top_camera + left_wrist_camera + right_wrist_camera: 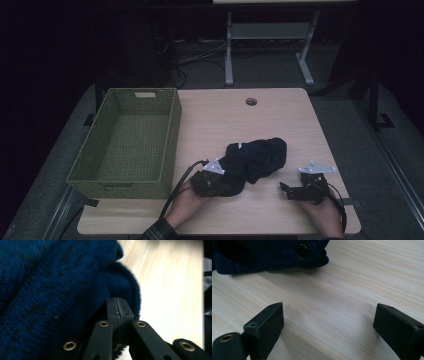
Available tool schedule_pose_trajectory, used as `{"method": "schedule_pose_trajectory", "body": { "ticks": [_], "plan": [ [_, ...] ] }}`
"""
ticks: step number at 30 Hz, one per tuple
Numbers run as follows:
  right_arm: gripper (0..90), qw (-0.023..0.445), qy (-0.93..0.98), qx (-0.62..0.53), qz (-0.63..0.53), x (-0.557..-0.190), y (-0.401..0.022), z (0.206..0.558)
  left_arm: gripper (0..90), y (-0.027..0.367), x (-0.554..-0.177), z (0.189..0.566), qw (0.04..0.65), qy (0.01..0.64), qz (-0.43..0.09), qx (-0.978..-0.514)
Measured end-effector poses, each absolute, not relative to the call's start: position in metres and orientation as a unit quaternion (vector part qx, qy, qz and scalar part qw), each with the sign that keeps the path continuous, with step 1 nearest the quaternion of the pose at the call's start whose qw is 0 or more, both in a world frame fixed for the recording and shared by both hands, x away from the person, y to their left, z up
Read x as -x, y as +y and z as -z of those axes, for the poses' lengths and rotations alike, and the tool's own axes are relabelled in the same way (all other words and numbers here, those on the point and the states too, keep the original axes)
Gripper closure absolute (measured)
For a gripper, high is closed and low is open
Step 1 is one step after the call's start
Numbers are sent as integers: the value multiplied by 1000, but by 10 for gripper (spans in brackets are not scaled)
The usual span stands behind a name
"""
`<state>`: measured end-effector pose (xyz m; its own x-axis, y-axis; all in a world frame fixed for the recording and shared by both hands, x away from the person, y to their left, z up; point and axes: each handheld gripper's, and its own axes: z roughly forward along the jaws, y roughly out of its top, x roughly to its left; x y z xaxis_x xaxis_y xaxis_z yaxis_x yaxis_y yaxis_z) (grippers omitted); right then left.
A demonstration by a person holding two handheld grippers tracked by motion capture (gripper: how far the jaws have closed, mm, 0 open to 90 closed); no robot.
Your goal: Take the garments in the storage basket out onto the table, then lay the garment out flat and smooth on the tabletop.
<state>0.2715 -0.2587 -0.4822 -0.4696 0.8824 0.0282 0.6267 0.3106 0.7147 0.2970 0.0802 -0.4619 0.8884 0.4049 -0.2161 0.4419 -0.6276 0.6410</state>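
A dark blue knitted garment (260, 155) lies crumpled on the wooden table (225, 115), near its front middle. My left gripper (222, 181) sits at the garment's near left end, its tips buried in the fabric. In the left gripper view the jaws (117, 307) are pressed together with a fold of the blue knit (50, 290) pinched between them. My right gripper (284, 188) rests low over the table to the right of the garment, pointing left. Its jaws (328, 320) stand wide apart with bare wood between them, and the garment's edge (262, 252) with a dark button (302, 251) lies ahead.
A green woven basket (172, 135) with nothing in it stands on the left part of the table. A round cable hole (251, 101) is at the table's far edge. Behind the table a desk frame (229, 50) and cables lie on the dark floor.
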Motion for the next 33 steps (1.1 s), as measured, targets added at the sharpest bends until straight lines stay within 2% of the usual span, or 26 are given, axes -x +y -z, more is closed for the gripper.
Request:
{"method": "schedule_pose_trajectory", "body": {
  "ticks": [4, 12, 21, 28, 33],
  "plan": [
    [104, 189, 787, -481, -337, -271, -257, 482, 898, 81, -299, 466, 371, 241, 35, -896],
    [232, 161, 798, -469, -343, -266, -253, 472, 898, 83, -300, 468, 379, 240, 38, -893],
    [417, 134, 796, -421, -415, -252, -243, 448, 898, 85, -300, 469, 384, 245, 44, -889],
    [466, 117, 789, -401, -450, -252, -233, 436, 898, 85, -300, 469, 383, 248, 47, -888],
    [556, 119, 788, -395, -458, -258, -227, 432, 898, 85, -301, 470, 386, 250, 48, -887]
  ]
}}
